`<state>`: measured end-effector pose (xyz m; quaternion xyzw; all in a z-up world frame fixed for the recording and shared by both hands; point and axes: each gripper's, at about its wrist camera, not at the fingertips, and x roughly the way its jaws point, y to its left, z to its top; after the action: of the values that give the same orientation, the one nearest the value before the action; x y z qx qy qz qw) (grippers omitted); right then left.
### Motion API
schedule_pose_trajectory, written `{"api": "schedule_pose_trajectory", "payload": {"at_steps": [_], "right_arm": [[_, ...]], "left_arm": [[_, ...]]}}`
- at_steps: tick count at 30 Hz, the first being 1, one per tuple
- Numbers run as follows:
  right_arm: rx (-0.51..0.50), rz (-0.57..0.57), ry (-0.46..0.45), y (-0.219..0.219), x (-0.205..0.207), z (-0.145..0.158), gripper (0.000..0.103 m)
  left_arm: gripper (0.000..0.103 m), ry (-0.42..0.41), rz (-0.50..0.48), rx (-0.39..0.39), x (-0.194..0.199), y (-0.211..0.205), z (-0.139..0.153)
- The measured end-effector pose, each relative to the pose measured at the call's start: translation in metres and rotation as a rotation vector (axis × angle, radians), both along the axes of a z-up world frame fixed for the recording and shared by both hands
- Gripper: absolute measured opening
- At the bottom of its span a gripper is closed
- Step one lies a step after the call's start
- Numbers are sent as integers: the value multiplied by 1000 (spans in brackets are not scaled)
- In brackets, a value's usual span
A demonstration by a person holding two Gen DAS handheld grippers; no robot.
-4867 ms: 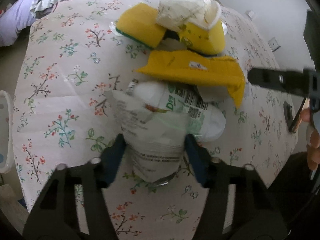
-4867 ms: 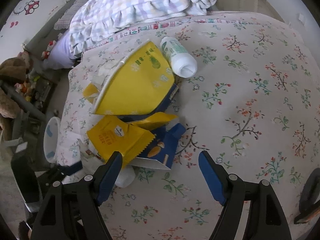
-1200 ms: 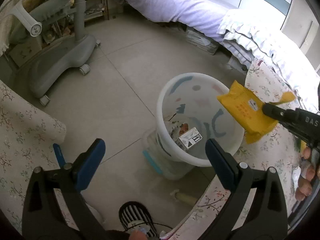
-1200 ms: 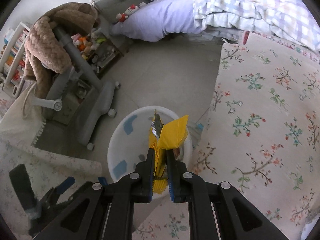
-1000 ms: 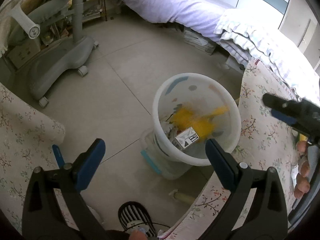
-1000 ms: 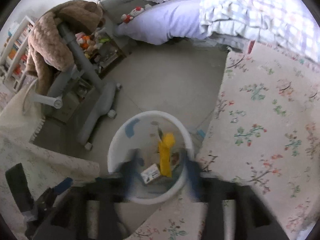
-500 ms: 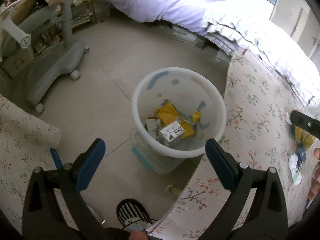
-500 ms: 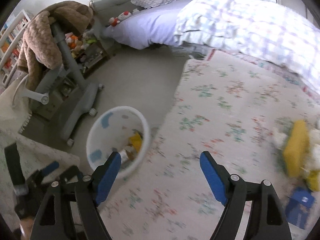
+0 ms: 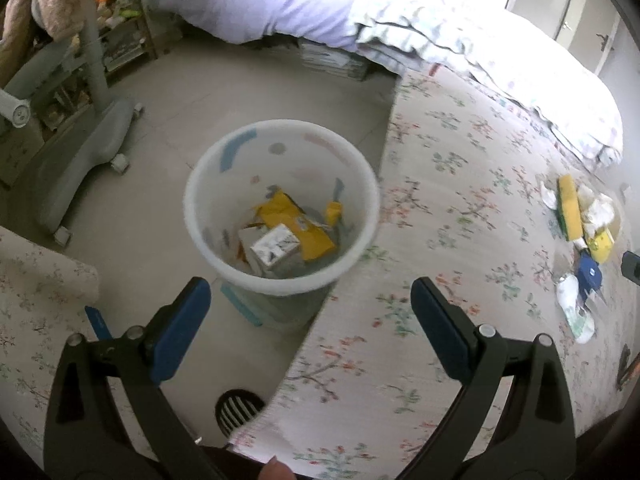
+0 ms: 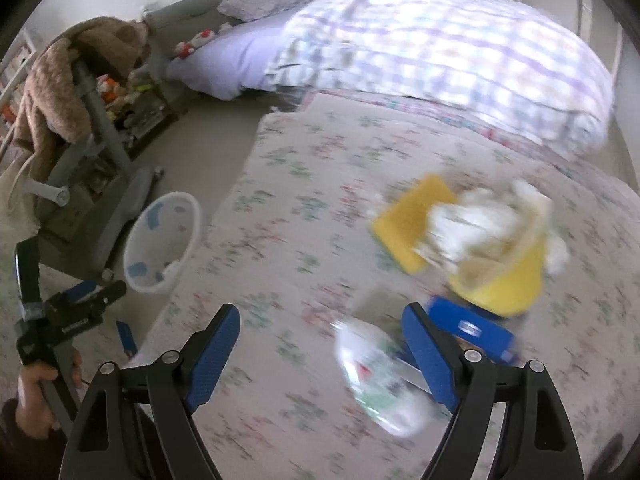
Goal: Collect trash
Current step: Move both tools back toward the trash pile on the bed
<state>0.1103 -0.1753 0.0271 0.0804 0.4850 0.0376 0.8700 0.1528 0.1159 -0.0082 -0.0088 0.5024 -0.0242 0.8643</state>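
Observation:
A white trash bin stands on the floor beside the floral-covered bed; it holds a yellow wrapper and a small carton. My left gripper is open and empty, above the bin's near rim. My right gripper is open and empty over the bed, near a white plastic bottle, a blue pack, a yellow pouch with crumpled white paper, and a yellow packet. The same trash pile shows far right in the left wrist view. The bin shows left in the right wrist view.
A grey wheeled stand is on the floor left of the bin. A checked quilt and purple bedding lie at the back. A floral cloth edge is at the left. The other hand-held gripper shows at lower left.
My right gripper let the yellow wrapper fall into the bin, opened, and swung right over the bed toward the trash pile. My left gripper drifted right, staying open.

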Motion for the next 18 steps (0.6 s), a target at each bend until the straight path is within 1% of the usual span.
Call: {"api": "schedule_pose_trajectory", "payload": {"at_steps": [5,10,14,18], "right_arm": [[-10,-76,29,-41,-21,-6,85],[41,-163,70,-77,-34,-21,85],[68,-189,92,-89,-34,-31,85],[72,-192,146,-96,-26,-42,85]], "left_arm": [[100,18,-36,-17,-5,-20,0],[100,38,-68,-26,-7,-41,-1],[100,44,-88,-29,-7,-54,-1],[100,53,-107,-27,-7,-64,-2]]}}
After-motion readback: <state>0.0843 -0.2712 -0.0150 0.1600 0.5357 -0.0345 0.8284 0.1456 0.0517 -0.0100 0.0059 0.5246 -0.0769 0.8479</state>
